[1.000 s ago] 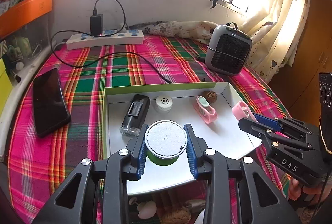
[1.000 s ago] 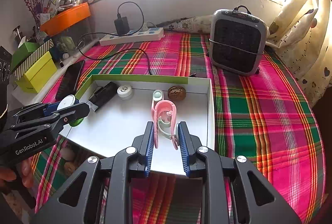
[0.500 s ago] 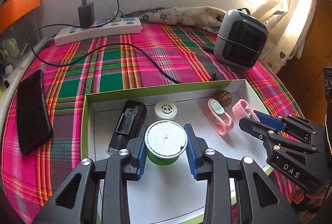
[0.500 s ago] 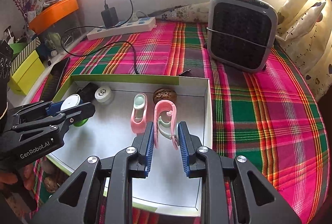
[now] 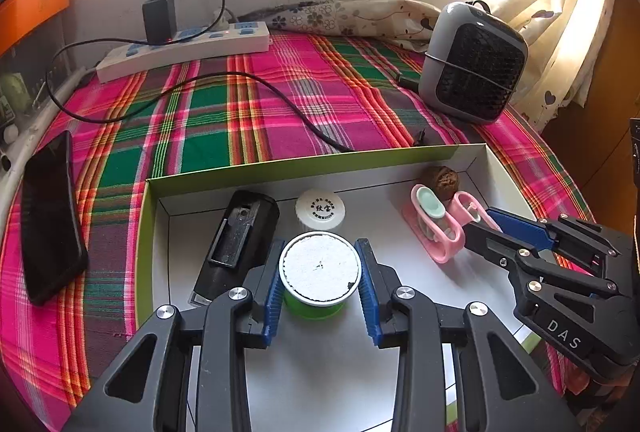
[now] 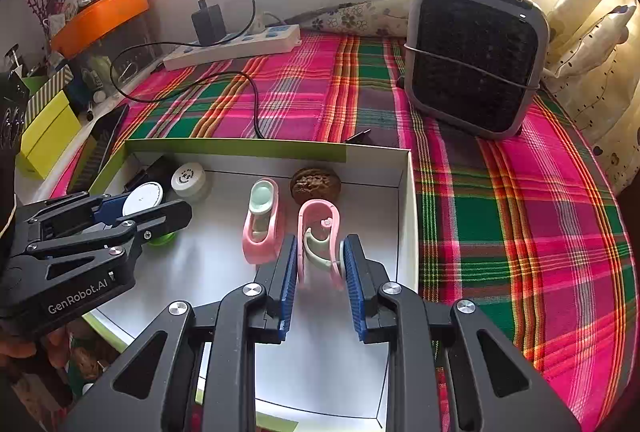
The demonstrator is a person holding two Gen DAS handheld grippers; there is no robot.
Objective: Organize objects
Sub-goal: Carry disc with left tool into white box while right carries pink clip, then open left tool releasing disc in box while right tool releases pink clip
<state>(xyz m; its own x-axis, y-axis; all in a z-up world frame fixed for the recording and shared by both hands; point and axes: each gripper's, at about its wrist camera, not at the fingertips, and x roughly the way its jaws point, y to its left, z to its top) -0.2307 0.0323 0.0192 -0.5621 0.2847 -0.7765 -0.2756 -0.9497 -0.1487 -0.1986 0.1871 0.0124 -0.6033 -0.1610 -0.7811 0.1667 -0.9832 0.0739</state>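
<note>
My left gripper (image 5: pixel 320 272) is shut on a green cup with a white lid (image 5: pixel 319 268), held over the floor of a white box with green walls (image 5: pixel 280 162). My right gripper (image 6: pixel 319 264) is shut on a pink clip (image 6: pixel 319 228), low over the box floor (image 6: pixel 348 344) near its right wall. Inside the box lie a second pink clip (image 6: pixel 261 220), a walnut (image 6: pixel 316 184), a small white jar (image 5: pixel 320 210) and a black device (image 5: pixel 240 240).
A grey fan heater (image 6: pixel 476 52) stands behind the box at the right. A power strip with a charger (image 5: pixel 184 46) lies at the back, its cable (image 5: pixel 280 100) trailing toward the box. A black phone (image 5: pixel 48 212) lies left. Walnuts (image 6: pixel 86 360) lie below the box's near-left edge.
Both grippers have moved forward over the box with their loads, so the box contents look nearer. The held pink clip now sits beside the second clip and the walnut.
</note>
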